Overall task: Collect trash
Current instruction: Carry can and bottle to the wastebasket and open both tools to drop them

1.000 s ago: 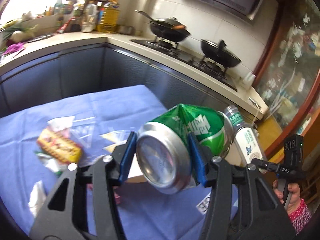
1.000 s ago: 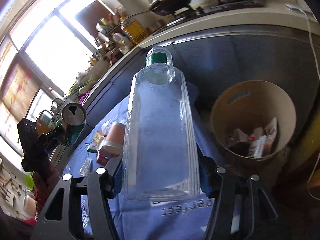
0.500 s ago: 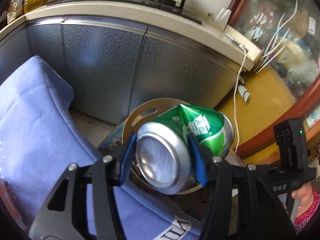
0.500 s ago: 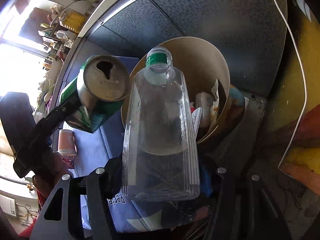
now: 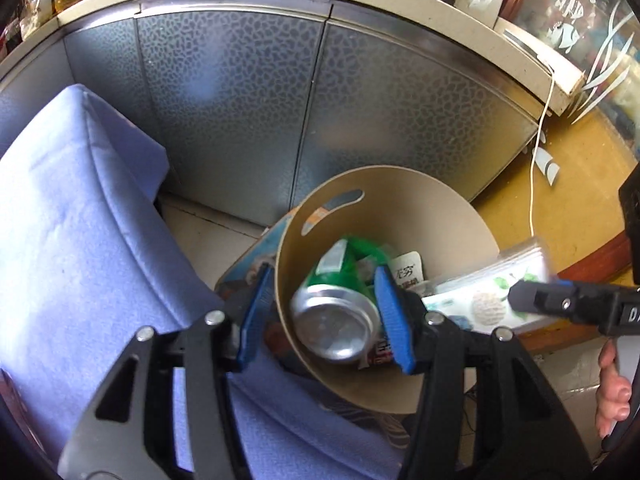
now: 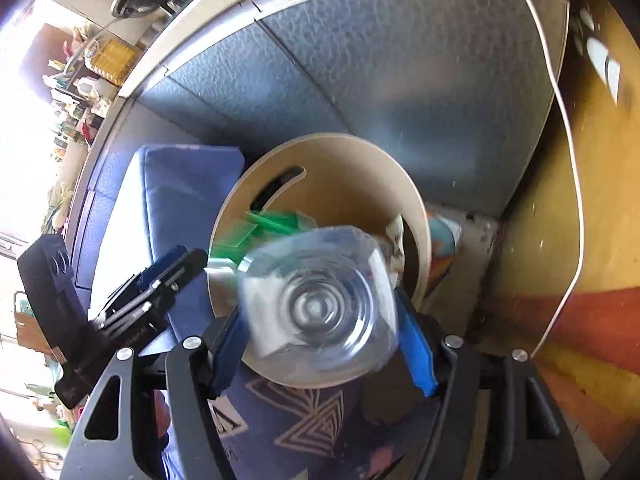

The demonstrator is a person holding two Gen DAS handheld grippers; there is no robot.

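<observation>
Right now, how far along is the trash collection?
Done: wrappers lie in the bin, and the green can is inside it, clear of the open left gripper. In hand: the right gripper is opening, the blurred clear bottle between its jaws, over the bin. Left: any remaining trash is out of view.

Green can (image 5: 340, 300) loose in tan bin (image 5: 440, 216) between parted left tongs (image 5: 326, 316).

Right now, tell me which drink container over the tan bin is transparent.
The clear plastic bottle between the opening right gripper; the crushed green aluminium can is opaque metal.
</observation>
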